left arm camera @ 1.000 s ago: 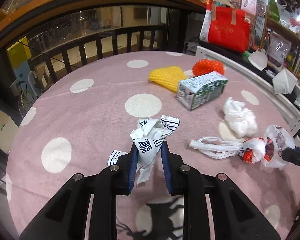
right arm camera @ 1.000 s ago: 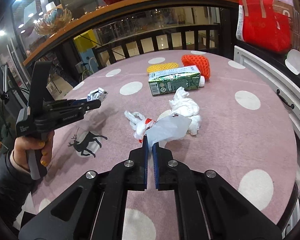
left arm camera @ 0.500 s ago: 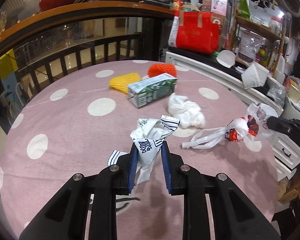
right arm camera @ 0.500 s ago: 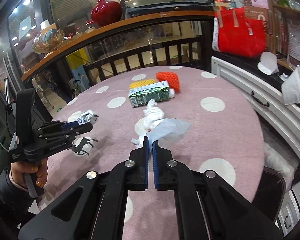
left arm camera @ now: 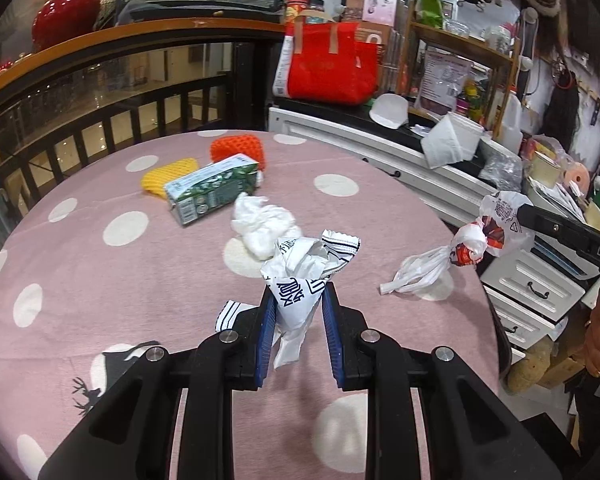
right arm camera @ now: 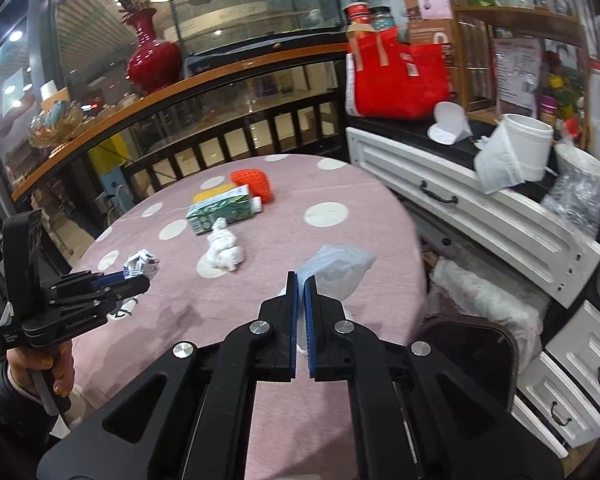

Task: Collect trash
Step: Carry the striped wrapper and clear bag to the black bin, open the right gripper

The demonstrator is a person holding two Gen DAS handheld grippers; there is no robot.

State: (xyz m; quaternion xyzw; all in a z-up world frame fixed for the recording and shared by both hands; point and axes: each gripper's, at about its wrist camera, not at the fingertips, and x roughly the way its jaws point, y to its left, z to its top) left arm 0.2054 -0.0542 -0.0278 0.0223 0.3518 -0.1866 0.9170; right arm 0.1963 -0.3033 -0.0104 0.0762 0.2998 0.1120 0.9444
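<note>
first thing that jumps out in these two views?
Each gripper already holds trash above the pink dotted table: the left gripper pinches a crumpled printed wrapper, the right gripper is shut on a thin plastic bag. Still lying on the cloth: a green carton at the far side with yellow and orange foam nets behind it, and a white tissue wad just in front.

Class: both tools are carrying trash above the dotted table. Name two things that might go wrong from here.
1. The right tool pinches only a thin edge of the knotted plastic bag; it may slip out.
2. The crumpled wrapper sits loosely in the left tool; its hanging tail might catch.
</note>
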